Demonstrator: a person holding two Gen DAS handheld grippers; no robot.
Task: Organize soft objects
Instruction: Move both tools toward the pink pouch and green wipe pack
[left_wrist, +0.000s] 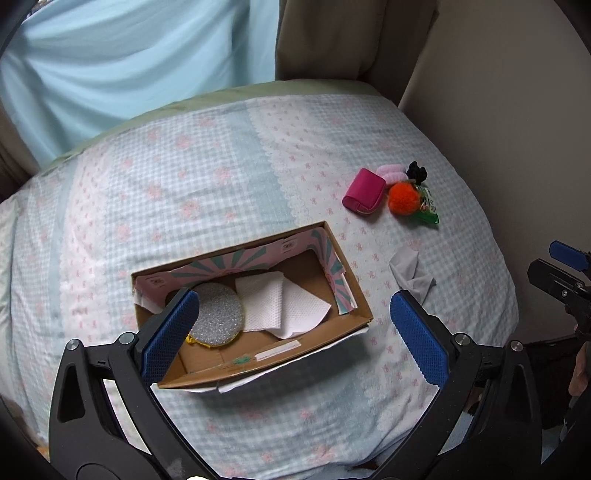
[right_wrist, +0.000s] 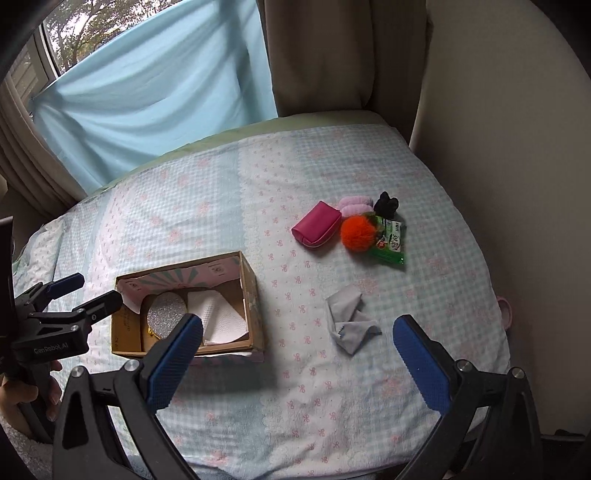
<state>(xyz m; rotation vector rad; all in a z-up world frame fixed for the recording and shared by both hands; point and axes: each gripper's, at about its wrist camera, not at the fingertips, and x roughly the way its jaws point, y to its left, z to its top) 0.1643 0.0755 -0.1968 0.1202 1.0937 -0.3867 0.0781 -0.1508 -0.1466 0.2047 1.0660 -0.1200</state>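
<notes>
Right wrist view: both the right gripper (right_wrist: 297, 354) and left gripper (left_wrist: 293, 334) hang spread, empty. Cardboard box (right_wrist: 251, 291) at nine o'clock; grey cloth (right_wrist: 351, 325) dead ahead on the bed (right_wrist: 207, 206), likely the next pick.

Home bedroom, bed (right_wrist: 369, 369) under a checked floral quilt, curtains (right_wrist: 332, 55) at the window (right_wrist: 74, 22)

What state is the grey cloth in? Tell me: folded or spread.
Neither: the grey cloth lies crumpled on the bedspread, outside the box.
</notes>
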